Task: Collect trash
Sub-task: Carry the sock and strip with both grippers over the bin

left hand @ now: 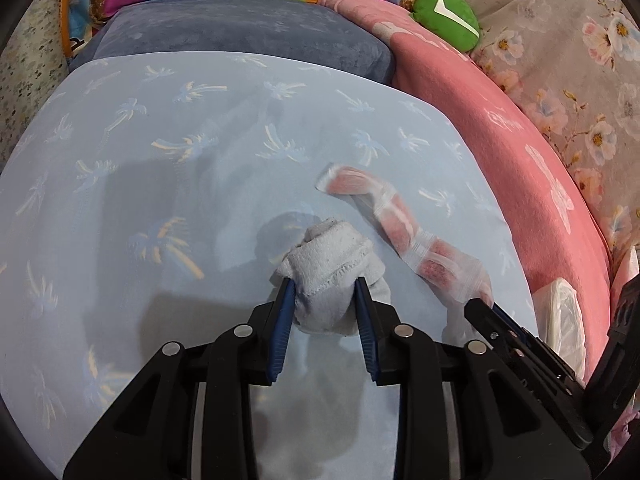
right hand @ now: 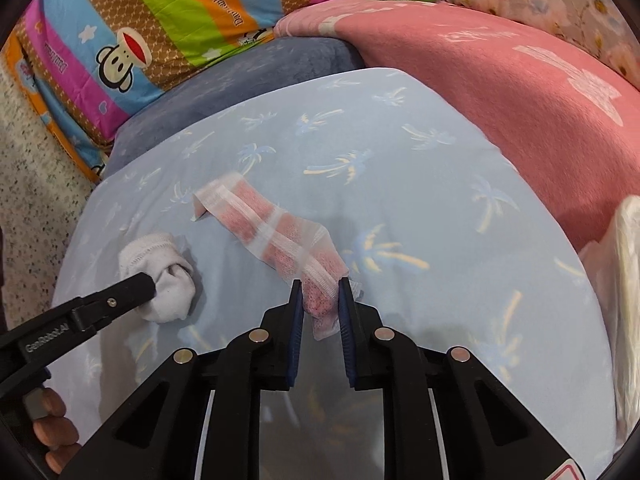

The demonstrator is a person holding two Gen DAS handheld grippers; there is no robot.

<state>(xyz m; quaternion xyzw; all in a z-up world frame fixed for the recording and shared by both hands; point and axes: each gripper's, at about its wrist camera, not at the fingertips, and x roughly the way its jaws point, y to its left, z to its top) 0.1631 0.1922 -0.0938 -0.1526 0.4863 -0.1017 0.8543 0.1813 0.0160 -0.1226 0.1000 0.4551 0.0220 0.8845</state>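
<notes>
Left gripper (left hand: 325, 288) clamps the white sock (left hand: 334, 276); right gripper (right hand: 319, 292) clamps the pink strip (right hand: 276, 236). Both items lie on the blue sheet (left hand: 120, 200). Judgement: grasps made; lifting and depositing remain.

Pink blanket (right hand: 500, 92) rightward — sheet (right hand: 420, 184) bare
</notes>
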